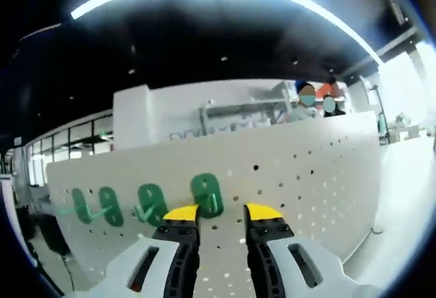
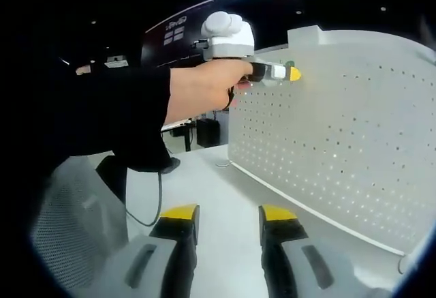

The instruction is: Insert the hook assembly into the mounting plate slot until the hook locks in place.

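A white perforated mounting plate (image 1: 306, 175) stands upright across the left gripper view, carrying several green hooks. The rightmost green hook (image 1: 206, 194) sits on the plate just above my left gripper's left yellow tip. My left gripper (image 1: 221, 211) is open, close to the plate, with nothing between its tips. In the right gripper view a hand (image 2: 204, 90) holds that left gripper (image 2: 293, 73) against the upper part of the plate (image 2: 340, 127), a bit of green showing beside its tip. My right gripper (image 2: 228, 213) hangs open and empty over the tabletop, apart from the plate.
Other green hooks (image 1: 151, 202) (image 1: 109, 204) hang further left on the plate. The white tabletop (image 2: 225, 182) runs along the plate's foot. A black cable (image 2: 160, 189) drops off its edge, beside a grey mesh chair (image 2: 61, 216). People (image 1: 308, 100) stand behind the plate.
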The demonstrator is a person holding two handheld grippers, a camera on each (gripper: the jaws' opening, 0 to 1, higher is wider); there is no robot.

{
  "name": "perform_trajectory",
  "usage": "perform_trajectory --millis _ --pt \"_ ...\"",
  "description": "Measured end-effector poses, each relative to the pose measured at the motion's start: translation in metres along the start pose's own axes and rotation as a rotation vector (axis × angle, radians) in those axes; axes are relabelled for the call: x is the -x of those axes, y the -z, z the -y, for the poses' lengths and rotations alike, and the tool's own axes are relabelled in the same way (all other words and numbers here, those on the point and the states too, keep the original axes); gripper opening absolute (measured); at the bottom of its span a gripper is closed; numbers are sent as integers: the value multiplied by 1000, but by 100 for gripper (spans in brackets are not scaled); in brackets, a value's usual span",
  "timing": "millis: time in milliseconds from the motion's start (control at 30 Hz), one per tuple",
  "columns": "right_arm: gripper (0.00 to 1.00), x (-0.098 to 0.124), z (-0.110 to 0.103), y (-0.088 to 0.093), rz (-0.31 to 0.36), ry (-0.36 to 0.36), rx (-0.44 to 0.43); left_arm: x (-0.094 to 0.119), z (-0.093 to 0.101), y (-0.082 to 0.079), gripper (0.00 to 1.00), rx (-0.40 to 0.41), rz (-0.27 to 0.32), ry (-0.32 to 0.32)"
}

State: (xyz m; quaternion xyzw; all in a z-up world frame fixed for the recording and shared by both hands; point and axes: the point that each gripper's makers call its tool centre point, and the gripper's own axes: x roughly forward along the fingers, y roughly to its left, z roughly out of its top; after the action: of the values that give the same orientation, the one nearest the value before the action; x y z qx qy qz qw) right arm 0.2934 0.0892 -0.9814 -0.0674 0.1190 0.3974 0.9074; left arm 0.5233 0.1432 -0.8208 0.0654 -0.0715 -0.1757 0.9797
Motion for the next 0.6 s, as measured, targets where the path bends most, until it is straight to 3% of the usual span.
perform_trajectory --millis 233,333,600 --pt "33 -1 -1 1 -3 -5 0 1 5 4 36 23 8 43" --pt "33 -2 -3 2 -8 -9 3 4 6 7 44 83 14 81" --pt "33 -4 -5 5 -23 -15 8 18 5 10 50 63 21 130"
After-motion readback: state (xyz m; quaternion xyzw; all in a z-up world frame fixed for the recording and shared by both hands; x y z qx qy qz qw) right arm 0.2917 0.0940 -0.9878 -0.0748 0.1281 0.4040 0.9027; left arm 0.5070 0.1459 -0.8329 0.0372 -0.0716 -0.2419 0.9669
